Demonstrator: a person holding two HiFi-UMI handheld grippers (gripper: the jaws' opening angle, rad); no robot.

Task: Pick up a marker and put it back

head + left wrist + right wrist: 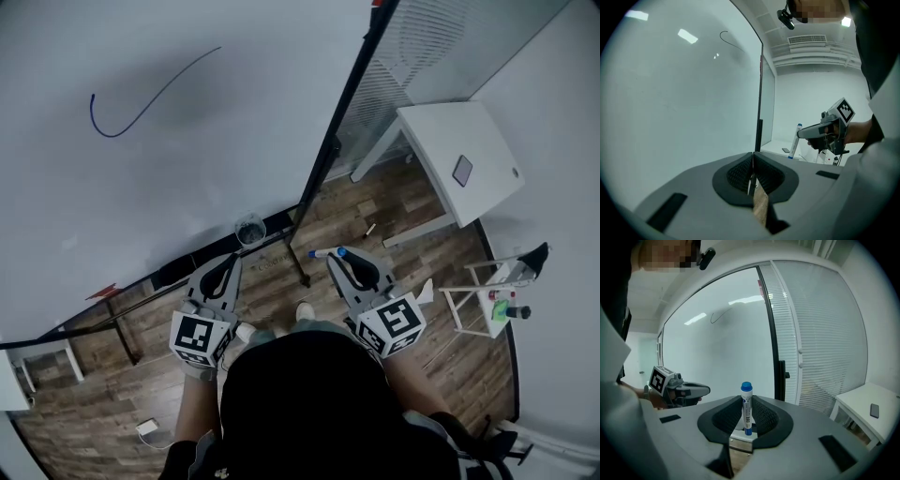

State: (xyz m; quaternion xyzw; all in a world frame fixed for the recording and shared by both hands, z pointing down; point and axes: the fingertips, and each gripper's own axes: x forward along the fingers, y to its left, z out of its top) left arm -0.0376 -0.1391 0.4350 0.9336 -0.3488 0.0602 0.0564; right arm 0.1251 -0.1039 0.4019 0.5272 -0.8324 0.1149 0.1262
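The right gripper [746,417] is clamped on a whiteboard marker [746,405], its two dark ribbed pads pressing the white barrel from either side. The marker stands upright between the jaws, with its blue cap above them, its blue end below and its printed label facing the camera. The left gripper [753,165] is clenched with nothing in it: its pads meet edge to edge, and only a sliver of wood-plank floor [760,206] shows beneath them. Both grippers are held at about the same height in front of the person, well apart, the left one off to the right gripper's left side, and each points toward the whiteboard [169,178] ahead. High on the board, above and ahead of the left gripper, runs a curved blue pen line [141,105]. Just ahead of the left gripper's tips, a small round container [249,229] sits near the foot of the board. The board's black edge frame [323,159] stands ahead of the right gripper, with white slatted blinds [820,333] beyond it to that gripper's right. Further to that side is a white table [441,131] carrying a small dark flat device [462,171]
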